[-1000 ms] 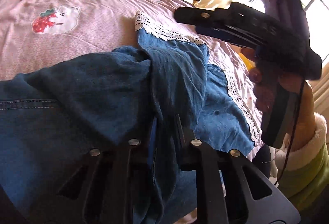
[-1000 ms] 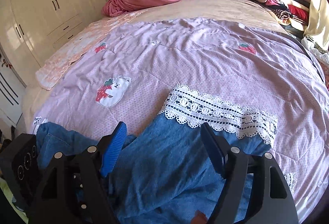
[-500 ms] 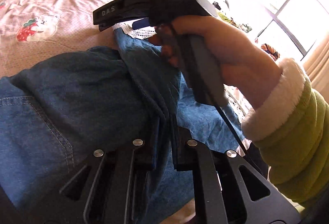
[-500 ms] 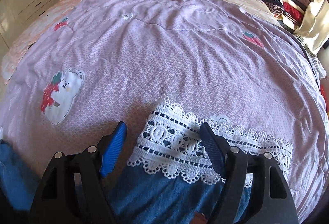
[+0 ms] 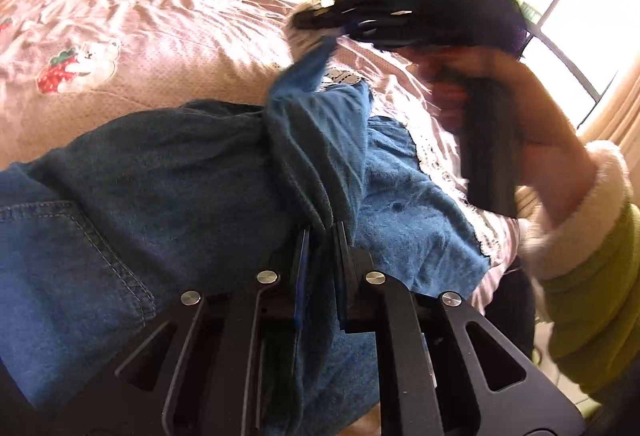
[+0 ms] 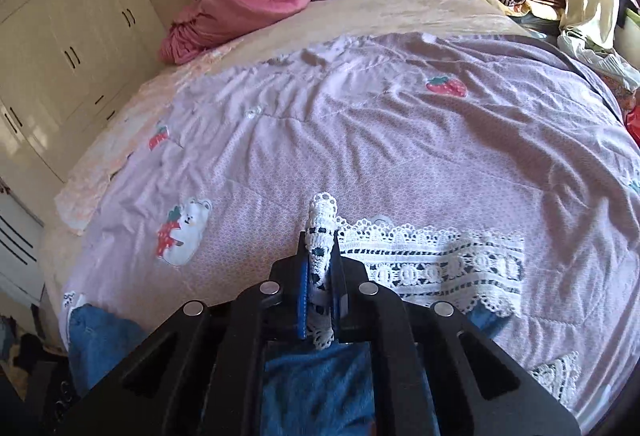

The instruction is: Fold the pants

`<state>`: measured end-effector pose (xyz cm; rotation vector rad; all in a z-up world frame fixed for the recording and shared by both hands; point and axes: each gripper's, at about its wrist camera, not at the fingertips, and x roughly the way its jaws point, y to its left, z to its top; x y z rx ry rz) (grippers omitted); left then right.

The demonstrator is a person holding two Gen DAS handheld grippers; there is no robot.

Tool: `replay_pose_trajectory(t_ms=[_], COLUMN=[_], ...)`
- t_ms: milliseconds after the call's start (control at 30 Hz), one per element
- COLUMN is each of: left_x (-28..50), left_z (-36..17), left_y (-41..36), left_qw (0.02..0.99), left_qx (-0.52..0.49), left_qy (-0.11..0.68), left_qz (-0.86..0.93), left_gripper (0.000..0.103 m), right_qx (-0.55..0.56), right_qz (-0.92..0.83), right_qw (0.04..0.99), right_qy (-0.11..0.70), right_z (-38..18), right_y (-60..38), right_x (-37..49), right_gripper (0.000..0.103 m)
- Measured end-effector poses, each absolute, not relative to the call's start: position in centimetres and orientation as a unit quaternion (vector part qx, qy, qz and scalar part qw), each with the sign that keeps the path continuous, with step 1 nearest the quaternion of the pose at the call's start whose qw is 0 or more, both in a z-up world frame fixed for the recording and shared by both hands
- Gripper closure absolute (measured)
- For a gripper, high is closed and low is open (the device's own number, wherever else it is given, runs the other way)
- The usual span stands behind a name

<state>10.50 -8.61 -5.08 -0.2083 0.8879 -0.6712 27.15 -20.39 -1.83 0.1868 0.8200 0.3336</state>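
Blue denim pants (image 5: 168, 172) lie crumpled on lilac quilt (image 6: 400, 140), L gripper (image 5: 320, 236) clenched on bunched denim fold as anchor, R gripper (image 6: 320, 268) clamped on white lace hem (image 6: 440, 268), prob. to pull leg straight.

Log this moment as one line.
left tool: shut on blue denim pants | right tool: shut on white lace hem | fold: pending

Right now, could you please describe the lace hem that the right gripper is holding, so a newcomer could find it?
On the lilac quilt, blue pants lie near the front edge. Their legs end in a white lace hem; the pinched leg's lace stands up between the shut right gripper's fingers, whereas the other lies flat.
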Motion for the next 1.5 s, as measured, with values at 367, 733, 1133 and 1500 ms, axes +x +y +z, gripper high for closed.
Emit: replay_pose_trajectory(t_ms=[367,733,1133,1500], left_x=[9.3,5.9,4.1,2.4], left_z=[-3.7,-0.9,-2.8,-3.8], left_y=[-8.2,-8.2,-9.9,-10.6], left_qw=[0.861,0.87,0.854,0.853], left_qx=[-0.076,-0.032,0.008,0.06], left_qy=[0.396,0.366,0.396,0.4], left_qz=[-0.31,-0.328,-0.336,-0.329], left_gripper=[0.103,0.103,0.103,0.103], right_qx=[0.159,0.212,0.252,0.299], right_qz=[0.158,0.14,0.081,0.078], right_qw=[0.917,0.917,0.887,0.862], right_qy=[0.33,0.307,0.379,0.402], right_z=[2.7,1.9,-6.3,-9.5], right_y=[-27.5,-32.3,-36.6,-38.0], right_x=[19.3,10.8,4.6,3.0], right_gripper=[0.096,0.096,0.096,0.094])
